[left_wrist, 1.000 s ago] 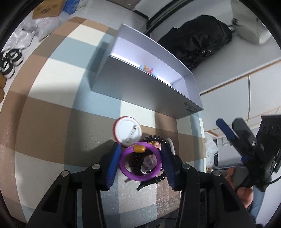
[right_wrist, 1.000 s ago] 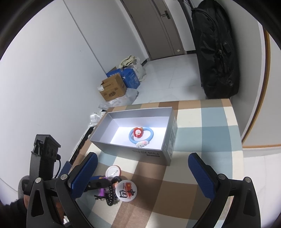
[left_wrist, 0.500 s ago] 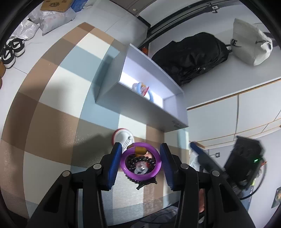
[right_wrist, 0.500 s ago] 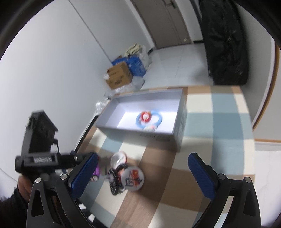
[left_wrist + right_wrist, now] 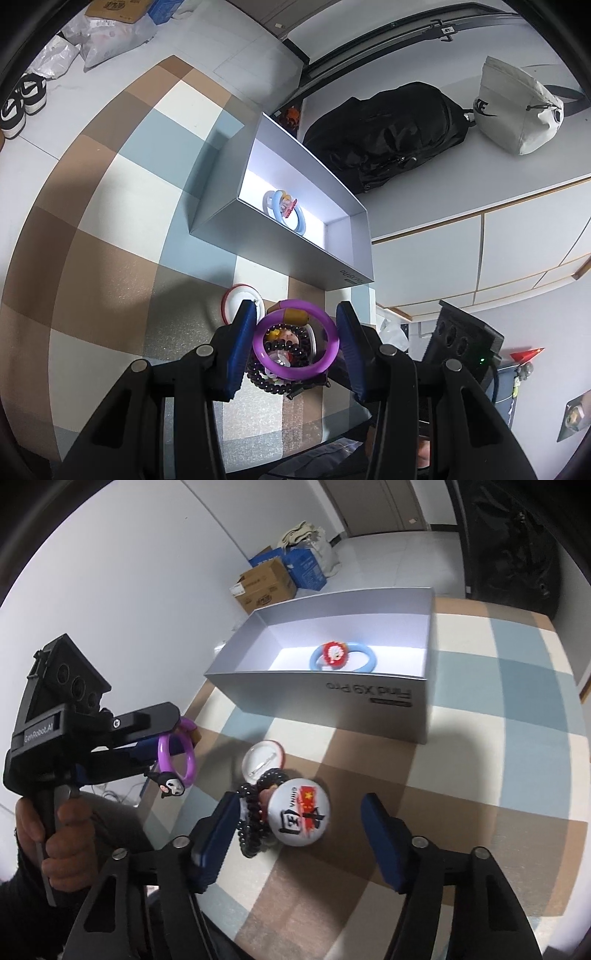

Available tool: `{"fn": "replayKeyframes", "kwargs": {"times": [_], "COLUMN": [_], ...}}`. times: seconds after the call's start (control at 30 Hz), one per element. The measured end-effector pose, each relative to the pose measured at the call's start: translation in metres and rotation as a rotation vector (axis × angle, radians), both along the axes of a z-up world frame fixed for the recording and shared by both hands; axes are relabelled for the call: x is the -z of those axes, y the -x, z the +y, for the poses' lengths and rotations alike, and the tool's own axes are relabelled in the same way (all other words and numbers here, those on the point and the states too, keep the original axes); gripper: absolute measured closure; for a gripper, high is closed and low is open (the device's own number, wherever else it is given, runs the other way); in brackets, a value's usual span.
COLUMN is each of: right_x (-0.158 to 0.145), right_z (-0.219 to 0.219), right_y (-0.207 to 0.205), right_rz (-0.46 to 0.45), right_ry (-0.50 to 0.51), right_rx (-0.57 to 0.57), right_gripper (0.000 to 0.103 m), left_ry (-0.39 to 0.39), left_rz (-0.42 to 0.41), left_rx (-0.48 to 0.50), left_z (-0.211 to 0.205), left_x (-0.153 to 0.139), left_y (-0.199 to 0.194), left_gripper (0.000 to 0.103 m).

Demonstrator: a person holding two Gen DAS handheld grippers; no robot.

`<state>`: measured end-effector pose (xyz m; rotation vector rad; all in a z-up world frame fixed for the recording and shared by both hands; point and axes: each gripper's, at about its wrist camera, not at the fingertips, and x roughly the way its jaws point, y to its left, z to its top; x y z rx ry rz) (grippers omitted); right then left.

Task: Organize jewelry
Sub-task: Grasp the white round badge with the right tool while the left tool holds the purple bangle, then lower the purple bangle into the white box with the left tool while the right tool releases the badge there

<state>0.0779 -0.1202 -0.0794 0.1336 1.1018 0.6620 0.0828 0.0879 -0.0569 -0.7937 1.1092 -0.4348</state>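
Purple bangle [image 5: 295, 345] now lifted clear of the table [image 5: 110, 206], clamped in the left tongs [image 5: 293, 332]; box [image 5: 295, 254] likely next. Right tongs [image 5: 299, 834] wide open, empty, over two badges [image 5: 298, 812] and one black bead bracelet [image 5: 251, 830]. One blue bangle [image 5: 341, 657] boxed.

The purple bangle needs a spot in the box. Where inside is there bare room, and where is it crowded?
The box floor is bare on both sides of the blue ring, which lies mid-floor with a red charm on it. The left claw holds the purple bangle. The crowded spot is outside the box, around the badges and black beads.
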Motion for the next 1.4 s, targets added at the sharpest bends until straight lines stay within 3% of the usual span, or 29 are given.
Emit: {"fn": "replayKeyframes", "kwargs": {"times": [0.17,0.33,0.43,0.7,0.9,1.0,1.17,1.4], "right_x": [0.01,0.01,0.008,-0.001,-0.001,0.003,-0.005,-0.035], "right_z": [0.0,-0.005,-0.009,-0.015,-0.009,-0.01,-0.019,-0.028], "right_y": [-0.001,0.0,0.001,0.001,0.003,0.004,0.0,-0.004], "right_rz": [0.038,0.057,0.057,0.04,-0.009,0.0,0.0,-0.075], "right_ry": [-0.029,-0.087,-0.092,-0.088,0.05,0.059,0.001,-0.102], "right_rx": [0.006,0.007,0.015,0.045,0.048,0.043,0.067,0.092], "right_gripper": [0.055,0.079,0.087,0.095,0.099,0.099,0.099,0.099], "left_ry": [0.004,0.011,0.01,0.001,-0.008,-0.007,-0.007,-0.029], "left_rz": [0.001,0.009,0.012,0.029,0.022,0.022,0.0,-0.068], "left_rx": [0.003,0.004,0.001,-0.002,-0.001,0.0,0.005,0.015], "left_z": [0.0,0.001,0.001,0.0,-0.004,-0.005,-0.008,-0.018], "left_x": [0.0,0.001,0.001,0.006,0.005,0.006,0.001,-0.016], "left_y": [-0.002,-0.002,-0.002,-0.002,-0.003,-0.004,-0.007,-0.014], "left_gripper": [0.064,0.064,0.064,0.064,0.064,0.064,0.064,0.064]}}
